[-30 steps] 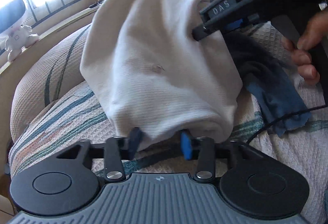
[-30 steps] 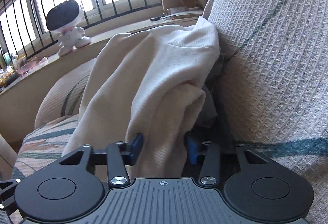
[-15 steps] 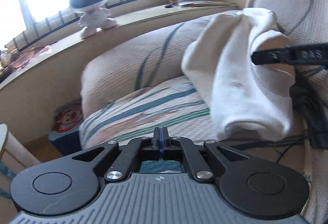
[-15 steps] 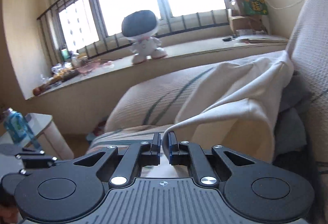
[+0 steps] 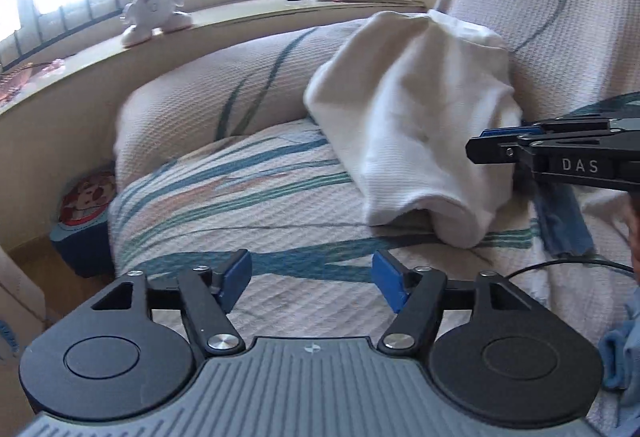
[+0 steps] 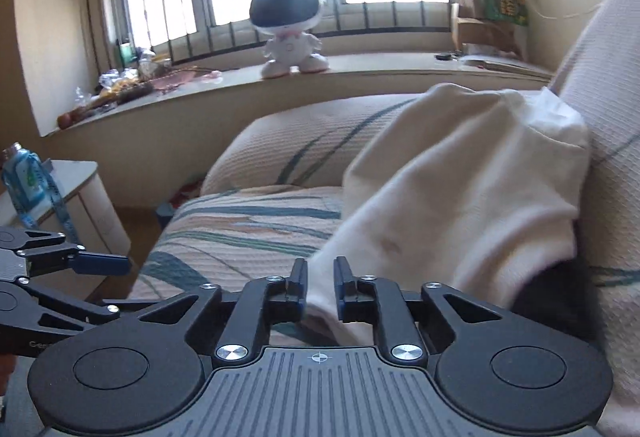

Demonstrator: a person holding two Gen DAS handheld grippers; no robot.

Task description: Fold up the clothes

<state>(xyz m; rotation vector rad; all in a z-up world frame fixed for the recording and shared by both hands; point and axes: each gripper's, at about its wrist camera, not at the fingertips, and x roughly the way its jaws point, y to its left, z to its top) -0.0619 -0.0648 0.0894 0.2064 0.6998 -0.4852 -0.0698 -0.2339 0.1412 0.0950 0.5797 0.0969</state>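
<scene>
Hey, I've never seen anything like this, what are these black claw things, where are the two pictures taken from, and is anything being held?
There is no robot here: a person holds a hand-held two-finger gripper in each hand, each with a camera looking along its fingers. One picture is from the left gripper, whose blue-padded fingers stand wide apart over the striped sofa seat, holding nothing. The other is from the right gripper, its fingers almost together with an edge of the white garment between them; whether they actually pinch it is unclear. The garment is draped in a heap against the sofa back. Something dark lies under it. A toy robot figure stands on the windowsill.
</scene>
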